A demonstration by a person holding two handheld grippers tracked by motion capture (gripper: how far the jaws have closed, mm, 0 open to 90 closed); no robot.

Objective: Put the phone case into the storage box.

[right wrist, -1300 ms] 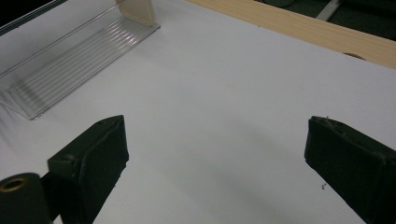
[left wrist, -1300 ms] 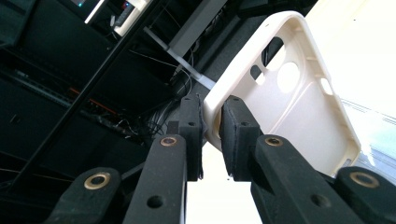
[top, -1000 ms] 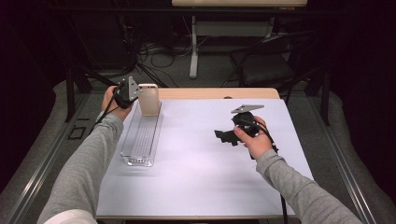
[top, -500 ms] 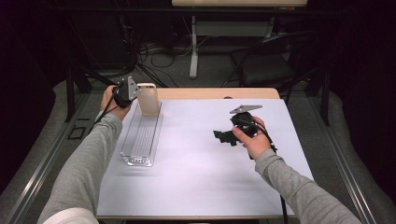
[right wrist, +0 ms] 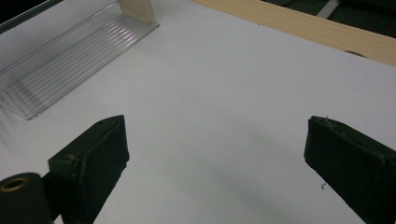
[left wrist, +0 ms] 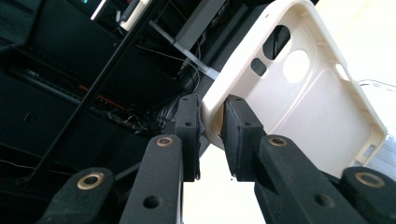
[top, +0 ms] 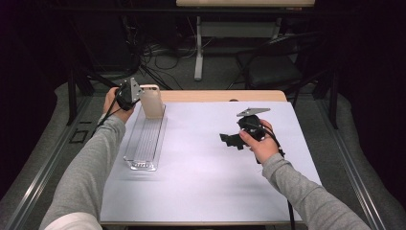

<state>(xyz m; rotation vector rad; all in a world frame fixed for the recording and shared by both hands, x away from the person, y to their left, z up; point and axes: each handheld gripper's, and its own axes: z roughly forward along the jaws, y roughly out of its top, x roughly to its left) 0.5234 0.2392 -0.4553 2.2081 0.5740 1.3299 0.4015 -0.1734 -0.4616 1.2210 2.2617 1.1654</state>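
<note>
A person's left gripper pinches the rim of a cream phone case, held upright at the 12 o'clock end of a clear tray, at 10 o'clock on the table. The right gripper waits with jaws wide and empty at 3 o'clock. With so thin a hold on the edge, the case could twist, slip free or topple. Count: one case, one tray, two grippers.
</note>
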